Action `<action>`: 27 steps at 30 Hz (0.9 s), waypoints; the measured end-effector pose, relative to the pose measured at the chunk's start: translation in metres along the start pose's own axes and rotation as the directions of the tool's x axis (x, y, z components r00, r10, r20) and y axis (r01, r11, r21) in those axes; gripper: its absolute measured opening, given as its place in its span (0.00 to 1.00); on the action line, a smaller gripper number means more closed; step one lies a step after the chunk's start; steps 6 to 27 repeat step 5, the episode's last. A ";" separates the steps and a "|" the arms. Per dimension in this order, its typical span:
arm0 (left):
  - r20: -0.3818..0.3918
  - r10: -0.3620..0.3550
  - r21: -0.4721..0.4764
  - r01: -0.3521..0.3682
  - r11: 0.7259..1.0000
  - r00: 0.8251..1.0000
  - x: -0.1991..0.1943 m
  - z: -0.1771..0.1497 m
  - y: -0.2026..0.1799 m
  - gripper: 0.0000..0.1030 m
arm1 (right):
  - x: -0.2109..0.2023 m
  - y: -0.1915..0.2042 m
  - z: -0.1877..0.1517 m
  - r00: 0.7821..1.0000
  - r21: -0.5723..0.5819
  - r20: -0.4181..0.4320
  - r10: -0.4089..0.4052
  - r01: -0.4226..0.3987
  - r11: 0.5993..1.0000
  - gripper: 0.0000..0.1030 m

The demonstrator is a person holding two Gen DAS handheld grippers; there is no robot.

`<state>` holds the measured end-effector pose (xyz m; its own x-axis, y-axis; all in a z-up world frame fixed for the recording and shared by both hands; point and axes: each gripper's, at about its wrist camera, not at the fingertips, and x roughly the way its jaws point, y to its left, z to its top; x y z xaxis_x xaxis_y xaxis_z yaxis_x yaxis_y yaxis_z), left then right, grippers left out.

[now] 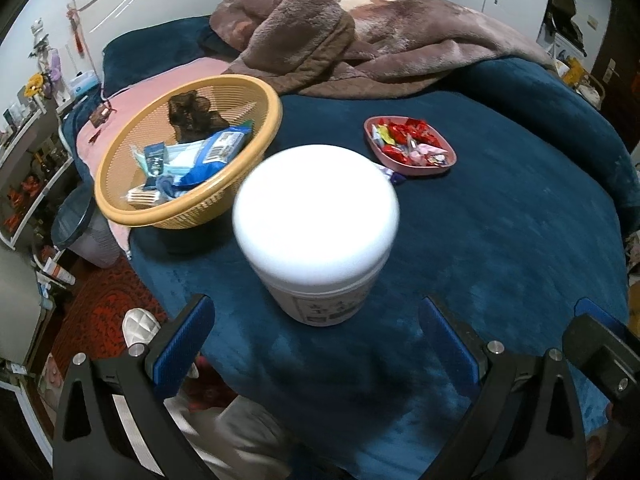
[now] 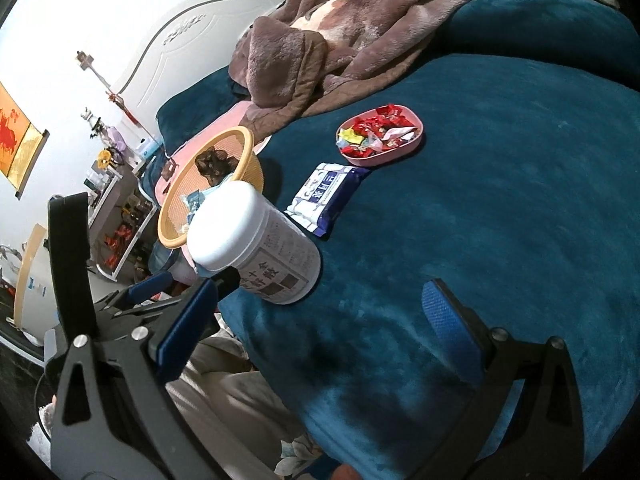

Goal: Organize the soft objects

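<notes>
Both tongs wide, empty: left tongs [image 1: 316, 336] straddle jar [image 1: 316, 224] on bed [image 1: 500, 240], right tongs [image 2: 320, 320] hover beside. Soft pack [image 2: 326, 198] lies between basket [image 2: 168, 236] and candy tray [image 2: 380, 134], likely basket-bound.

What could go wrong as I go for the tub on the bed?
The white tub stands upright on soft blue bedding near the bed's edge, so a nudge from the open left tool could topple it toward the floor. The basket beside it overhangs the edge and might tip.
</notes>
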<state>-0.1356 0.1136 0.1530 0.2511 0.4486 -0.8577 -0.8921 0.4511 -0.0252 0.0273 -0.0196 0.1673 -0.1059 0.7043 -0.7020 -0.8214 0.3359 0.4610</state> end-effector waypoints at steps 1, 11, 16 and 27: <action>-0.003 -0.007 0.005 0.007 1.000 1.000 0.000 0.000 -0.002 0.99 | -0.002 -0.003 -0.001 1.000 0.006 0.003 -0.003 0.003 1.000 1.00; 0.003 -0.019 0.039 0.019 0.999 1.000 -0.001 -0.003 -0.016 0.99 | -0.013 -0.021 -0.006 0.999 0.044 0.026 -0.026 0.025 0.999 1.00; 0.003 -0.019 0.039 0.019 0.999 1.000 -0.001 -0.003 -0.016 0.99 | -0.013 -0.021 -0.006 0.999 0.044 0.026 -0.026 0.025 0.999 1.00; 0.003 -0.019 0.039 0.019 0.999 1.000 -0.001 -0.003 -0.016 0.99 | -0.013 -0.021 -0.006 0.999 0.044 0.026 -0.026 0.025 0.999 1.00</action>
